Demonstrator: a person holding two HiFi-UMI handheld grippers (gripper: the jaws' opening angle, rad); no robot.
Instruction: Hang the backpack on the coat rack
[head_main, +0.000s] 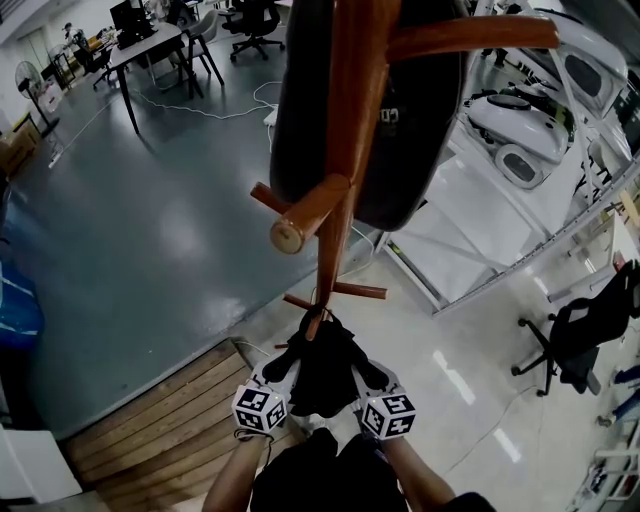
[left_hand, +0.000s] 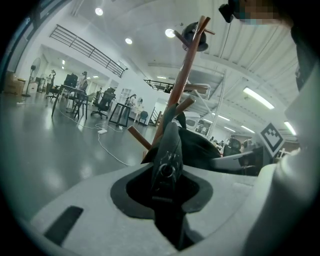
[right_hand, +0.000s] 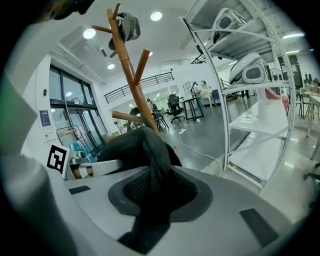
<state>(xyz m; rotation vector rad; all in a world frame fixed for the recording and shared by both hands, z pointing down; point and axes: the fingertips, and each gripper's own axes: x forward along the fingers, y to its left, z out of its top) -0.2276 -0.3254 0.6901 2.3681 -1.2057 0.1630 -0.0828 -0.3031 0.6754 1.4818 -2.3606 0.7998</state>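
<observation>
In the head view, I hold the limp black backpack (head_main: 322, 370) between the left gripper (head_main: 283, 375) and right gripper (head_main: 362, 378), both equally near, low against the coat rack (head_main: 345, 150) pole, with its pegs above. In the left gripper view, the jaws pinch a dark strap (left_hand: 169, 150). In the right gripper view, they clamp slumped black fabric.
</observation>
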